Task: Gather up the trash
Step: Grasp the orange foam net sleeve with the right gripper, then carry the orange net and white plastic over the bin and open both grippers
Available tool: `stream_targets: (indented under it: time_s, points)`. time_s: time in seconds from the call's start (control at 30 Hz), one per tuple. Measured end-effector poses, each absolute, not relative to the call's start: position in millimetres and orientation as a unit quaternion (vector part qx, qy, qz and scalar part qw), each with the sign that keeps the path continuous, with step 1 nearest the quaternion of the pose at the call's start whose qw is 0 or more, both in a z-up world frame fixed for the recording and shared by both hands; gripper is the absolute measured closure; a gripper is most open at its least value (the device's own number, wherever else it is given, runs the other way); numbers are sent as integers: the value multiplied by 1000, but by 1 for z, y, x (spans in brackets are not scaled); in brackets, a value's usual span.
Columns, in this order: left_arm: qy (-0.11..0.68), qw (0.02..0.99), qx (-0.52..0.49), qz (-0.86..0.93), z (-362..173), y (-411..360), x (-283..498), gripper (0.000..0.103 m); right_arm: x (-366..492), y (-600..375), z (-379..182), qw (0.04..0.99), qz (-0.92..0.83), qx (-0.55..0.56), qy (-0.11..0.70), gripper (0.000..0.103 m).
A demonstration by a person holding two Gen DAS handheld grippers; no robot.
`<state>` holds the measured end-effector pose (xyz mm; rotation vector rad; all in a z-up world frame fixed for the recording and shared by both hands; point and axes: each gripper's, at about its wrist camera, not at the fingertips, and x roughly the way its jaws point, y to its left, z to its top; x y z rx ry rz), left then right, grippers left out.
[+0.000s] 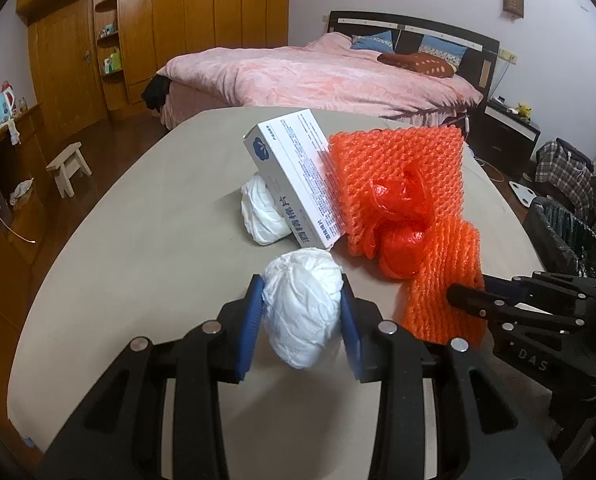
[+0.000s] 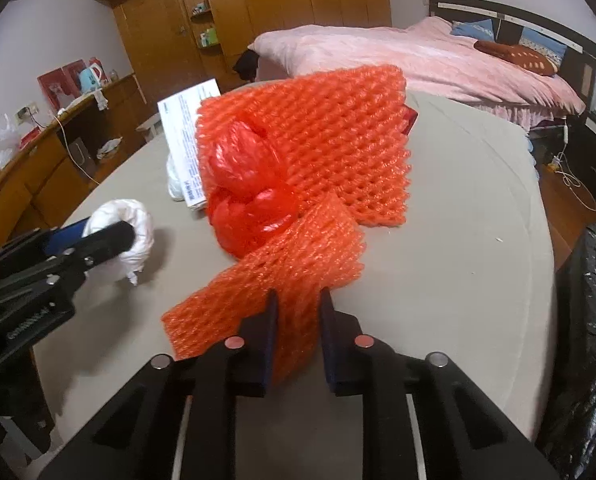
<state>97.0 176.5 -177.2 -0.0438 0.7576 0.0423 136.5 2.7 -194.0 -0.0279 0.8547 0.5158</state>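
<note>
- Broadly, the table (image 1: 137,208), round-edged with a grey-beige top, carries all the trash near its middle; a black-lined bin (image 2: 590,320) stands off its right edge.
- Large orange foam net (image 2: 318,136): lies toward the far edge, tilted up at the back.
- White box (image 1: 298,176): leans just left of the large net, touching it.
- Orange foam strip (image 2: 281,264): runs from the large net toward the near edge. My right gripper (image 2: 298,320) is clamped on its near end, both pads pressing the foam.
- Red plastic bag (image 1: 402,216): crumpled on the large net's near-left corner.
- White paper wad (image 1: 304,312): near the near edge; my left gripper (image 1: 302,312) squeezes it from both sides.
- Second white wad (image 1: 259,216): tucked under the box.
</note>
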Motion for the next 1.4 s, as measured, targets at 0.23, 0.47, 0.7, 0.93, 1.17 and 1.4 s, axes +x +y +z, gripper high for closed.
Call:
stream_targets:
  time_s: [0.23, 0.47, 0.7, 0.93, 1.17, 1.4]
  points:
    - [355, 935, -19, 11, -163, 166, 94, 68, 126, -22, -167, 890, 243, 11, 386, 84]
    - [337, 941, -20, -13, -142, 138, 92, 68, 115, -55, -134, 906, 230, 31, 355, 84]
    - [315, 948, -14, -54, -122, 100, 91, 68, 105, -93, -103, 927, 199, 32, 316, 84]
    - [296, 950, -4, -103, -104, 51, 95, 68, 94, -149, -87, 943, 145, 48, 297, 84]
    - [287, 945, 8, -157, -99, -5, 99, 68, 84, -203, -88, 951, 86, 58, 291, 84]
    - [284, 936, 19, -207, -99, -59, 108, 68, 78, -253, -93, 954, 33, 68, 290, 84]
